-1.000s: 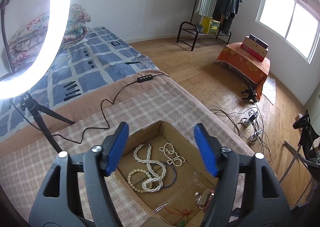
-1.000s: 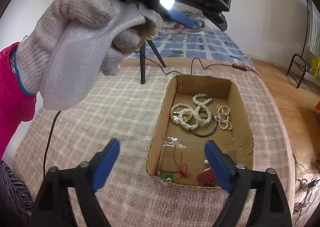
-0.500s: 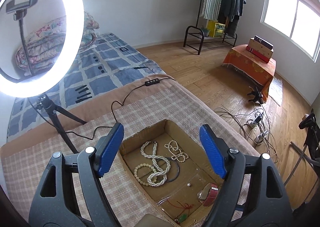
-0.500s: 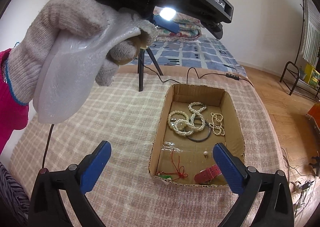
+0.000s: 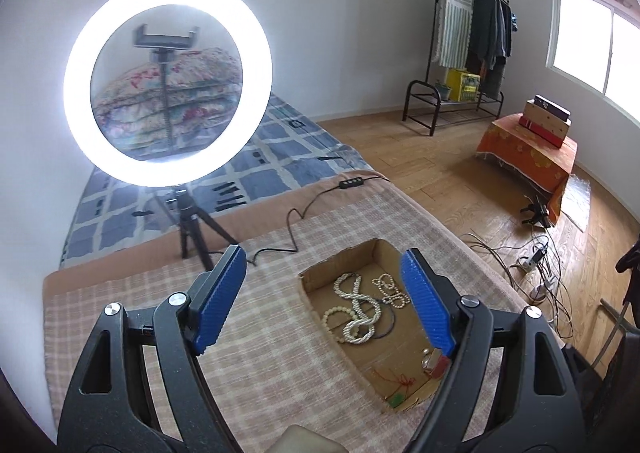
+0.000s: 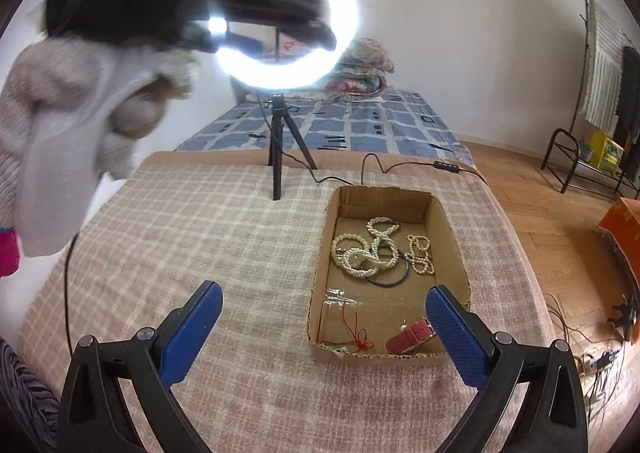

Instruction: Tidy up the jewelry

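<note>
- Your left gripper [image 5: 323,300] has its jaws spread wide with nothing between them; blue pads [image 5: 219,300] clean.
- Your right gripper [image 6: 324,335] is likewise wide apart and empty.
- The cardboard box [image 6: 325,253] sits on the checked cloth [image 6: 192,237]. In the right wrist view it lies ahead of the jaws, offset toward the right finger, whose tip overlaps the box's near right corner in frame.
- In the left wrist view the same cardboard box [image 5: 320,275] shows between the two fingers, nearer the right one.
- Inside the box, far half: tangled pearl necklaces [image 6: 370,251] with a dark ring bangle [image 6: 394,279] under them. A smaller bead strand [image 6: 420,255] lies just beside, on the right-finger side.
- Near half: red cord [image 6: 356,333] close to the front wall, red watch strap [image 6: 412,337] just beside your right fingertip.
- Your gloved left hand [image 6: 76,121] shows blurred, high on the left-finger side of the right wrist view, gripping the left tool's handle.
- Ring light [image 5: 168,79] on a tripod [image 5: 192,229] stands beyond the left finger, well apart from the box.
</note>
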The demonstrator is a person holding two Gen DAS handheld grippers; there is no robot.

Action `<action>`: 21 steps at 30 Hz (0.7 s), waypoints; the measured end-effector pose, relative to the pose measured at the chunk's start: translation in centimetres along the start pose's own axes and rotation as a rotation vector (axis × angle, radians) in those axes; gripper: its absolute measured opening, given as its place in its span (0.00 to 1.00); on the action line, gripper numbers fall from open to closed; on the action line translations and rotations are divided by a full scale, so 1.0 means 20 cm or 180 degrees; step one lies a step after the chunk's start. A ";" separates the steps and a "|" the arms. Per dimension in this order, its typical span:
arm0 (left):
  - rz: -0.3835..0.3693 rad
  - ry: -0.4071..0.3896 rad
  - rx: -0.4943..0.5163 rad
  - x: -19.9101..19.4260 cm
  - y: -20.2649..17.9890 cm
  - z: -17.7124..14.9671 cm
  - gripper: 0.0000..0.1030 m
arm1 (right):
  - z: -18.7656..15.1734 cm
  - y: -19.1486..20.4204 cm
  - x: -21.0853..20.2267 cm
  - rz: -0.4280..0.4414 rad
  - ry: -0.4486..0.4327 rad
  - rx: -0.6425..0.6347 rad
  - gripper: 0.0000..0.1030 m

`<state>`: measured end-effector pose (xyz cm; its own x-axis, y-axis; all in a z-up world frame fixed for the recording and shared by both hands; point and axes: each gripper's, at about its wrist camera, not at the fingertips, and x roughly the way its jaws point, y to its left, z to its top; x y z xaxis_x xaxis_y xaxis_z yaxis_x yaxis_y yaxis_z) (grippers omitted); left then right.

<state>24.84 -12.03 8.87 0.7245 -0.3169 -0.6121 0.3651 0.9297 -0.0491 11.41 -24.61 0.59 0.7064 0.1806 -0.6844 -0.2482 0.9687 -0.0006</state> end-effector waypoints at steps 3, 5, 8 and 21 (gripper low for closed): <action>0.0072 -0.0078 -0.0066 -0.10 0.05 -0.05 0.89 | 0.00 0.00 -0.04 -0.0117 -0.0032 0.0004 1.00; 0.0133 -0.0113 -0.0079 -0.17 0.07 -0.09 0.90 | -0.01 -0.01 -0.06 -0.0203 -0.0064 0.0025 1.00; 0.0208 -0.0128 -0.0085 -0.26 0.10 -0.17 0.90 | -0.01 -0.03 -0.07 -0.0274 -0.0073 0.0073 1.00; 0.0289 -0.0118 -0.0227 -0.46 0.09 -0.52 0.96 | -0.04 -0.09 -0.11 -0.0467 -0.0085 0.0179 1.00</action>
<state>12.70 -5.49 6.26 0.7742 -0.2363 -0.5872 0.2555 0.9654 -0.0516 9.84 -26.97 1.51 0.7498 0.0401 -0.6605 -0.1041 0.9929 -0.0579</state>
